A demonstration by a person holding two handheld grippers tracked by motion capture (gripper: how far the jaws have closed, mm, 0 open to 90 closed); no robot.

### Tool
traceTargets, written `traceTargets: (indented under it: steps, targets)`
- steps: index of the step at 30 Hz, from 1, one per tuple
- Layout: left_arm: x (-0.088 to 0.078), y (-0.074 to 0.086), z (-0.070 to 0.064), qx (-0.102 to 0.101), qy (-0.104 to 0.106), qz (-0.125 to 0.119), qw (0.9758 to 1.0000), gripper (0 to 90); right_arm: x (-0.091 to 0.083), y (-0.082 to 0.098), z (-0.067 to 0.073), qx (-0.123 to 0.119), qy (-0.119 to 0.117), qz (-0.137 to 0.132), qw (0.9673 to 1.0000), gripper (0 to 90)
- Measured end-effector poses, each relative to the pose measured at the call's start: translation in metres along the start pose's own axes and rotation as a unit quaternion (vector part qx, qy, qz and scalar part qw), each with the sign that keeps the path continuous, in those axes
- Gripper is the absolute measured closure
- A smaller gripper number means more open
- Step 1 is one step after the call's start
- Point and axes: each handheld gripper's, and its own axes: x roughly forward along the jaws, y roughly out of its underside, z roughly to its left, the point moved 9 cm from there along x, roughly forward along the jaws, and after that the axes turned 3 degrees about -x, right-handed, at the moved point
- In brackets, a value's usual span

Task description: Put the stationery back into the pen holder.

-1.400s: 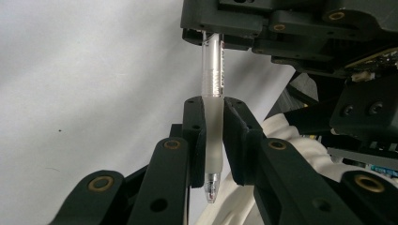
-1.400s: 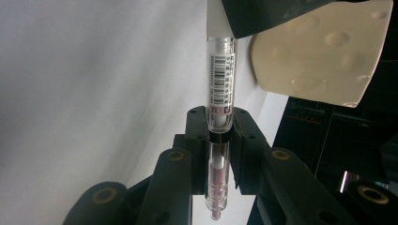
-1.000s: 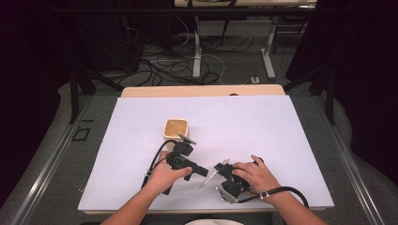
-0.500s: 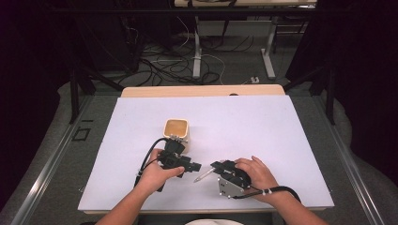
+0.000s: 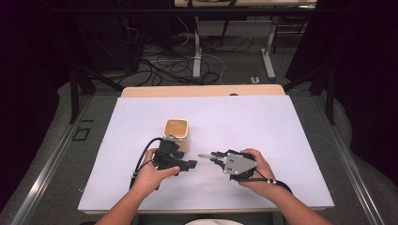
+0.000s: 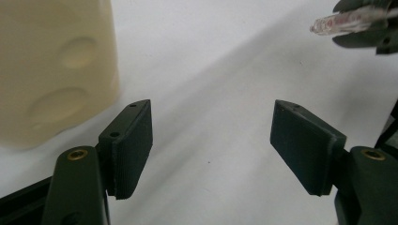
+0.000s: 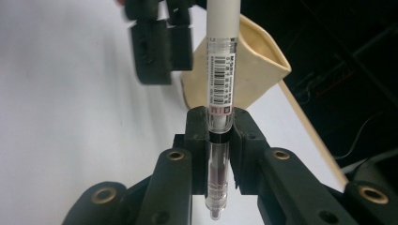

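Pen [image 7: 221,70]: slim, white barrel, clear section with barcode label and pink band, clamped between right tongs' [image 7: 218,136] jaws, lying roughly level above desk [image 5: 281,131], one end poking out toward cup [image 5: 177,133]. Cup: cream, squarish, open top, upright on white desk, round dimples on side, just beyond left tongs [image 6: 211,145]. Pen and cup near, not touching.

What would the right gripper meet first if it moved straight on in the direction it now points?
Probably the left gripper. The right gripper, shut on a clear-barrelled white pen, points across the white table toward it, and the pen tip would likely arrive first. The cream square cup stands beyond, slightly aside; depth is uncertain.
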Motion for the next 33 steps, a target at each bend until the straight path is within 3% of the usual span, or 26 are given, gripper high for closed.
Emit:
traceTargets:
  steps: [3, 6, 11, 14, 22, 27, 33]
  targets:
    - [-0.001, 0.002, 0.003, -0.005, -0.005, -0.007, 1.0, 25.0, 0.001, -0.003, -0.011, 0.074, -0.002, -0.013, 0.9972, 79.2]
    - [-0.002, 0.003, 0.006, 0.004, -0.013, -0.01, 0.9999, 22.4, 0.002, -0.007, -0.022, 0.141, -0.007, -0.017, 0.9899, 79.2]
    - [-0.003, 0.005, 0.01, 0.02, -0.024, -0.012, 0.9994, 16.0, 0.005, -0.017, -0.042, 0.209, -0.012, -0.026, 0.9775, 79.1]
    - [-0.002, 0.006, 0.011, 0.015, -0.024, -0.017, 0.9994, 14.5, 0.007, -0.025, -0.052, 0.226, -0.016, -0.026, 0.9736, 79.1]
    - [0.001, 0.007, 0.011, 0.028, -0.031, -0.014, 0.999, 7.4, 0.018, -0.048, -0.081, 0.24, -0.019, -0.023, 0.9704, 79.1]
    - [0.002, 0.01, 0.013, 0.043, -0.037, -0.008, 0.9984, 5.8, 0.029, -0.068, -0.095, 0.234, -0.021, -0.031, 0.9715, 79.1]
    - [0.003, 0.012, 0.012, 0.054, -0.035, -0.01, 0.9979, 2.4, 0.047, -0.083, -0.102, 0.227, -0.024, -0.035, 0.973, 79.1]
